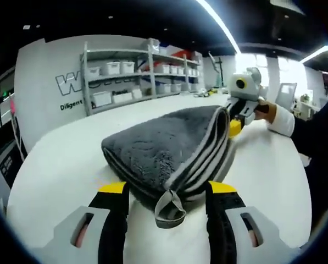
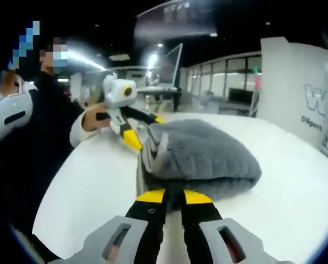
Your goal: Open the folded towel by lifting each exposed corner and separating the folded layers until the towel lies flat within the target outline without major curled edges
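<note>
A folded grey towel [image 1: 164, 146] with striped pale edging lies on the white table [image 1: 59, 165]. Its hanging loop [image 1: 169, 212] dangles at the near corner. My left gripper [image 1: 168, 190] is open, its yellow-tipped jaws standing either side of that corner. At the far corner the right gripper [image 1: 234, 124] holds the edging, which is raised there. In the right gripper view the towel [image 2: 207, 151] bulges ahead. My right gripper [image 2: 174, 197] has its jaws close together on the towel's edge. The left gripper [image 2: 146, 129] straddles the opposite corner, open.
Metal shelves with white bins [image 1: 136, 71] stand behind the table against a lettered wall. A person in dark clothing [image 2: 43, 110] stands at the table's side, with a sleeve [image 1: 323, 154] at the right. The rounded table edge [image 2: 54, 220] is close by.
</note>
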`<state>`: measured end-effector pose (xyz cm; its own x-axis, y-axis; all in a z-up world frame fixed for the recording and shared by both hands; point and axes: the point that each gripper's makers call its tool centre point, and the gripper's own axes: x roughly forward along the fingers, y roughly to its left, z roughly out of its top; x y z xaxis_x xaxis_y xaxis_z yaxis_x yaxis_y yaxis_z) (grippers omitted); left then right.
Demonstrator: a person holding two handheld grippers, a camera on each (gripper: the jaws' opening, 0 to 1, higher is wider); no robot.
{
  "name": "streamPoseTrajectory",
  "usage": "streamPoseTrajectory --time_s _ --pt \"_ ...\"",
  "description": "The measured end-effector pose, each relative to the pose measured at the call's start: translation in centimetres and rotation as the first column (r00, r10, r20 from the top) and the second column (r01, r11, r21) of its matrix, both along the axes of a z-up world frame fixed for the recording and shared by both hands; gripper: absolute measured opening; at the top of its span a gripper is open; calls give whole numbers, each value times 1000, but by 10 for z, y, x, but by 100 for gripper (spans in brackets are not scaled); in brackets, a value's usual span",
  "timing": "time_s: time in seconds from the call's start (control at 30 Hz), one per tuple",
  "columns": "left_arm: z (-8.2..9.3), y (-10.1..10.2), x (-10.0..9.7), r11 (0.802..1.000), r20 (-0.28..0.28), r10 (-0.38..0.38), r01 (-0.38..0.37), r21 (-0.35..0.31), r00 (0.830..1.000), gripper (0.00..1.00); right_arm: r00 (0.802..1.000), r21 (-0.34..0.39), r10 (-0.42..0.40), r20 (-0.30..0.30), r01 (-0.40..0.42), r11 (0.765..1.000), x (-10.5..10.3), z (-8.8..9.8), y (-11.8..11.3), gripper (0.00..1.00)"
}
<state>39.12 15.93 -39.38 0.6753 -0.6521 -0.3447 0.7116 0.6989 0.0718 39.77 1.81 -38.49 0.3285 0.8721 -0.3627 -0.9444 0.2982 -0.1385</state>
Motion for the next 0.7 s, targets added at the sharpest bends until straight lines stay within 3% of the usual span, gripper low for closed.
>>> streamPoseTrajectory --time_s 0.07,0.2,0.3,0.4,0.63,0.7 --pt "1 0 2 1000 -19 7 -7 -22 1000 54 998 -12 -17 63 18 1000 5 3 -2 19" --pt "-3 1 2 1000 -14 18 -18 2 1000 54 984 -37 -34 174 41 998 14 8 -2 34" --pt "-4 2 2 1000 -18 25 -25 -7 1000 54 962 -85 -42 271 67 994 20 9 -4 45" --pt "-4 3 3 999 -23 31 -32 -9 999 54 928 -80 -36 371 70 994 22 20 0 51" --pt "-6 2 2 999 -11 34 -34 17 999 53 853 -149 36 520 49 988 15 25 14 49" --pt "-6 2 2 999 -11 32 -32 14 999 53 854 -128 79 513 -15 992 4 27 23 48"
